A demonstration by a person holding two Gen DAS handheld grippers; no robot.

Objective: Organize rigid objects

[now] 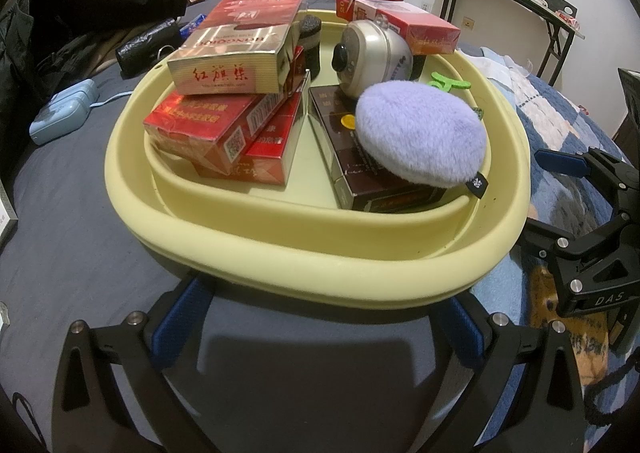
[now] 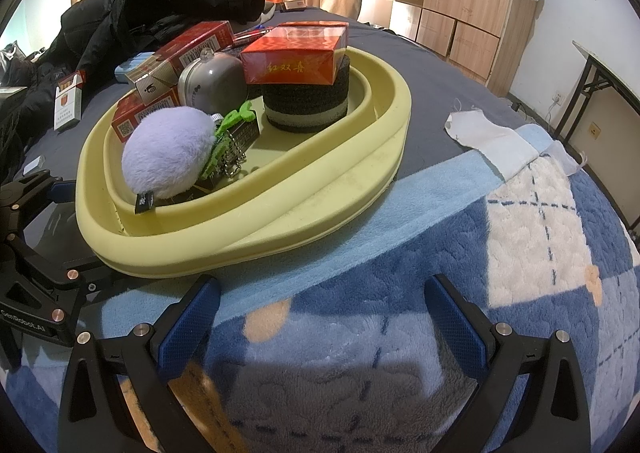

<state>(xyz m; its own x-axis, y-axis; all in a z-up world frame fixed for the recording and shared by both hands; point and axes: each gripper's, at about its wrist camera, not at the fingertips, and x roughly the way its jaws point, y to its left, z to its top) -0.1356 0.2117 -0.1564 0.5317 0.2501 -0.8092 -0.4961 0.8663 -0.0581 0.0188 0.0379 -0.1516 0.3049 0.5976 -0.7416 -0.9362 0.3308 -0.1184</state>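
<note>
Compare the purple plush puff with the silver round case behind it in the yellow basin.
The purple plush puff is fuzzy and matte; the silver round case is smooth, hard and shiny. The puff lies flattish on a dark brown box; the case stands on edge, its dark button facing the left claw. The puff carries a small black tag; the case has printed lettering. Both are rounded and sit inside the yellow basin.
</note>
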